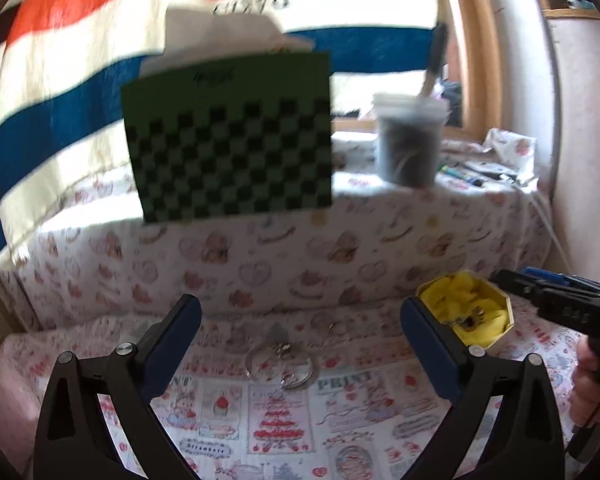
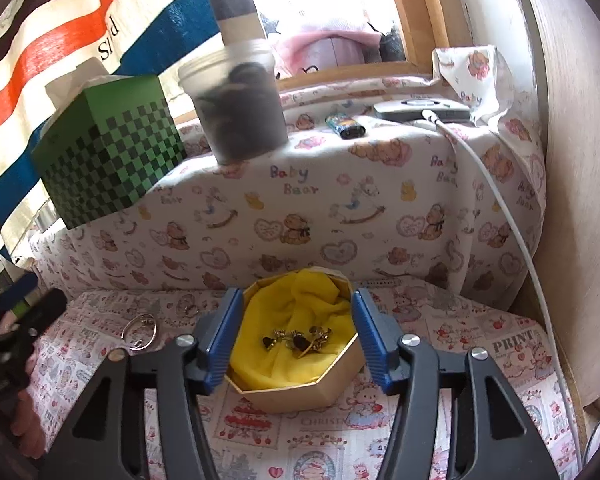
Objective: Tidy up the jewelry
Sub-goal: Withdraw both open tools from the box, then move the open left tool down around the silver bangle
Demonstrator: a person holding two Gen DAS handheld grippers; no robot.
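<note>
Both grippers are empty right now. Left gripper is spread wide over the printed cloth, with a silver bracelet lying on the cloth between its fingers, not touched. Right gripper sits about half open around the gold box, pads just off its sides. Inside, dark and gold earrings rest on yellow fabric.

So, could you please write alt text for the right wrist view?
The right tool, open, hovers at a gold box lined with yellow cloth, holding gold jewelry. A silver bracelet lies left on the printed cloth.
</note>
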